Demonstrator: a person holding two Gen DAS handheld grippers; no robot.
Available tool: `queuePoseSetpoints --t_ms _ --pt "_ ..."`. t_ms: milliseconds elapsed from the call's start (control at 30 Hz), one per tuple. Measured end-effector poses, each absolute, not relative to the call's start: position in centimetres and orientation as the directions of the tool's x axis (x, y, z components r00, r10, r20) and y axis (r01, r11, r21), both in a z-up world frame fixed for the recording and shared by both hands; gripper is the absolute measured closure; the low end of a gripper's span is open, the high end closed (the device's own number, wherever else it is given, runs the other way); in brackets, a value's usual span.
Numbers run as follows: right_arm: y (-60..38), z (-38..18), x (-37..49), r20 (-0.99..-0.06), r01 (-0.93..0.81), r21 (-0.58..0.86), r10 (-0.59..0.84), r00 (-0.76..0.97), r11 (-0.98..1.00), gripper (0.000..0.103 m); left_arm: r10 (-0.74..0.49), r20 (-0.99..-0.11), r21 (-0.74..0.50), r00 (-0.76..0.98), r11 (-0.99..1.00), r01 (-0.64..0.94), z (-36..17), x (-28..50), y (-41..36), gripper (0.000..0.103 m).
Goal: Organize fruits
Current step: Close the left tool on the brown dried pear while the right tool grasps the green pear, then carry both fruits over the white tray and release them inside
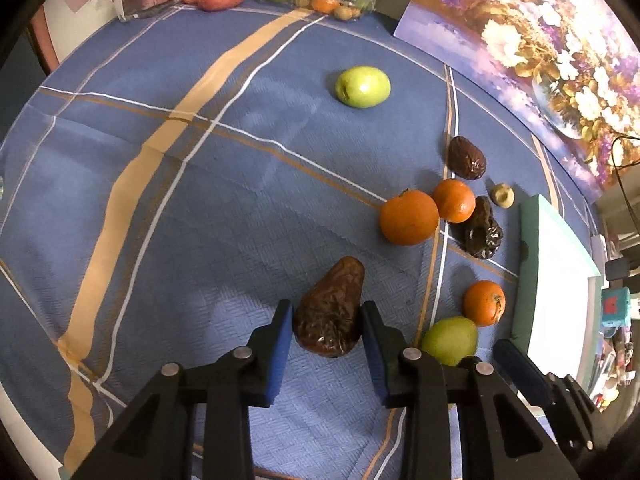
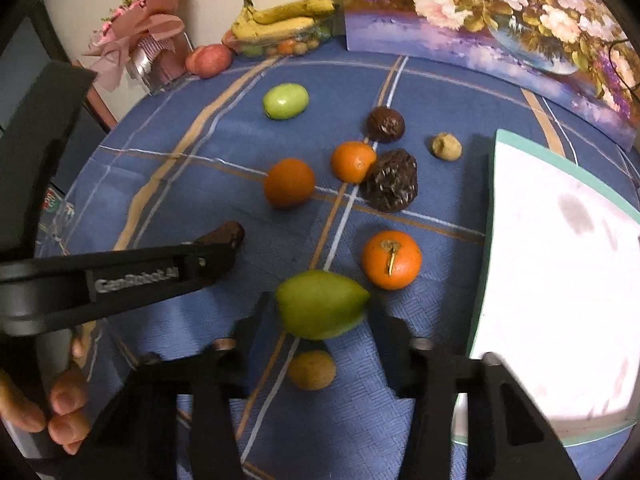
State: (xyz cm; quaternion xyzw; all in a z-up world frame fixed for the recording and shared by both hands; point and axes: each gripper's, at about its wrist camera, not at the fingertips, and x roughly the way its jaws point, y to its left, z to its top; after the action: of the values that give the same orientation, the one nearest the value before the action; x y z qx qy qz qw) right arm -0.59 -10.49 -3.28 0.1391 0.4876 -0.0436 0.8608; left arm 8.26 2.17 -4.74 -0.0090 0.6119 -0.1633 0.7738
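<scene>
My left gripper [image 1: 327,328] is shut on a brown wrinkled pear-shaped fruit [image 1: 330,308] that lies on the blue checked tablecloth [image 1: 200,200]; both blue pads touch its sides. My right gripper [image 2: 324,320] is shut on a green pear-shaped fruit [image 2: 320,302], one finger against each side. In the right wrist view the left gripper's arm [image 2: 140,276] reaches in from the left, a person's hand [image 2: 60,408] holding it. Loose on the cloth are three oranges [image 2: 391,259] [image 2: 289,183] [image 2: 353,161], a green apple [image 2: 285,101] and two dark wrinkled fruits [image 2: 390,186] [image 2: 385,124].
A white board with a green rim [image 2: 552,264] lies at the right. A small tan fruit [image 2: 446,146] sits beside it, and a small brownish fruit [image 2: 311,370] lies under my right gripper. At the back stand bananas on a clear tray [image 2: 280,20], red fruits [image 2: 210,60], a wrapped bouquet [image 2: 140,44] and a flower painting [image 2: 500,12].
</scene>
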Motion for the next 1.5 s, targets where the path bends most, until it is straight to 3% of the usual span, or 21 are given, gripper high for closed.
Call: queuePoseSetpoints --t_ms 300,367,433,733,1133,1500 --pt "-10.9 -3.5 -0.8 -0.859 0.236 0.184 0.04 0.51 0.954 0.065 -0.255 -0.943 -0.21 0.216 0.955 0.21 -4.5 8.3 3.3 0.067" --pt "-10.8 -3.9 -0.6 -0.859 0.229 0.198 0.057 0.508 0.953 0.051 -0.251 -0.943 -0.208 0.219 0.957 0.201 -4.4 8.4 3.6 0.067" --pt "-10.6 -4.1 -0.5 -0.863 0.223 0.192 0.056 0.503 0.956 0.044 -0.25 -0.942 -0.207 0.223 0.958 0.197 -4.4 8.4 3.7 0.067" --pt "-8.9 -5.8 0.5 -0.891 0.178 0.088 -0.003 0.454 0.98 0.044 -0.25 -0.943 -0.209 0.22 0.959 0.193 -4.4 8.3 3.9 0.067" --pt "-8.6 -5.8 1.0 -0.879 0.177 0.125 0.026 0.477 0.976 0.048 -0.248 -0.94 -0.208 0.235 0.961 0.182 -4.2 8.1 4.0 0.067" --pt "-9.5 -2.2 -0.8 -0.836 0.214 0.156 0.013 0.548 0.964 0.048 -0.277 -0.92 -0.224 0.278 0.952 0.207 -2.2 7.1 3.5 0.067"
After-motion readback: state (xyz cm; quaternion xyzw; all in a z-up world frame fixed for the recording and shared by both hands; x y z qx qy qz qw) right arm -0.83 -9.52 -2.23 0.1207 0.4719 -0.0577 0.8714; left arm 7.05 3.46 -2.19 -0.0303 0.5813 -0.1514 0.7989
